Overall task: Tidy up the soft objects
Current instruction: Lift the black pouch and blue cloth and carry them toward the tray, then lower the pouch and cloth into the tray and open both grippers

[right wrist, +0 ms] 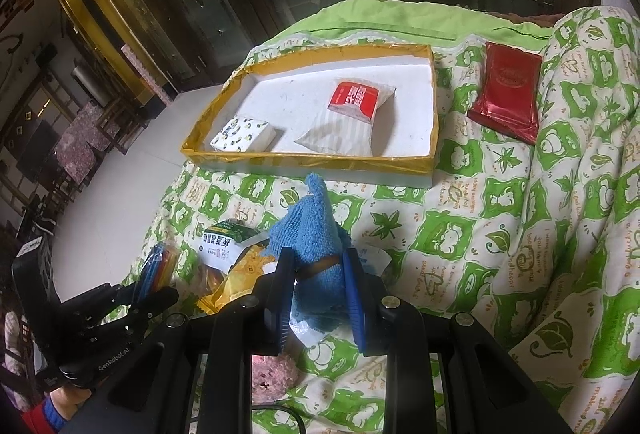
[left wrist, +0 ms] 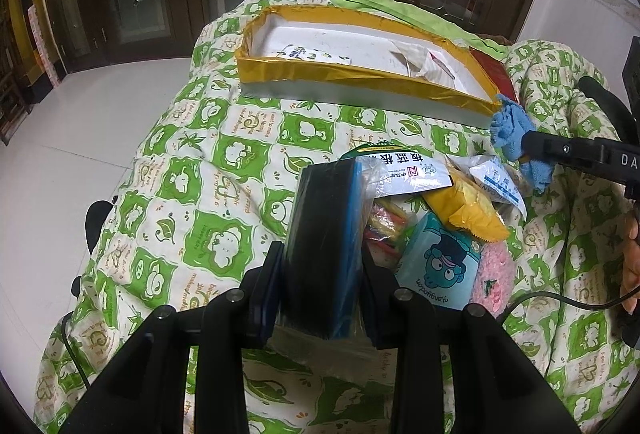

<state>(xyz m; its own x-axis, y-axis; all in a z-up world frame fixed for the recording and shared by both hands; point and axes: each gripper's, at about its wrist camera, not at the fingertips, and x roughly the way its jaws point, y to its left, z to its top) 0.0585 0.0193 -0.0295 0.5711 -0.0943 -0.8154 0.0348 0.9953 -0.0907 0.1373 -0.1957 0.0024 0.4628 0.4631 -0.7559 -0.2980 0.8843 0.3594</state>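
**Both claws loaded, tray is next**

We hold a plastic-wrapped black-and-blue packet [left wrist: 324,254] pinched in the left gripper [left wrist: 320,274]. The right gripper [right wrist: 316,286] is clamped on a fluffy blue cloth [right wrist: 316,234]. Both hang above the green-patterned quilt [right wrist: 500,234], near the pile. Next move, we judge — carry each over the gold-taped rim of the shallow white tray [right wrist: 308,156]; bare floor shows between its two packets.

Left gripper [left wrist: 322,266]: jaws clamped on a dark pack [left wrist: 324,246], held upright between the pads. Right gripper [right wrist: 318,298]: jaws pinched on a blue cloth [right wrist: 310,230], its peak standing above the fingers [right wrist: 354,298]. Both grippers low over the quilt [right wrist: 500,234], side by side.
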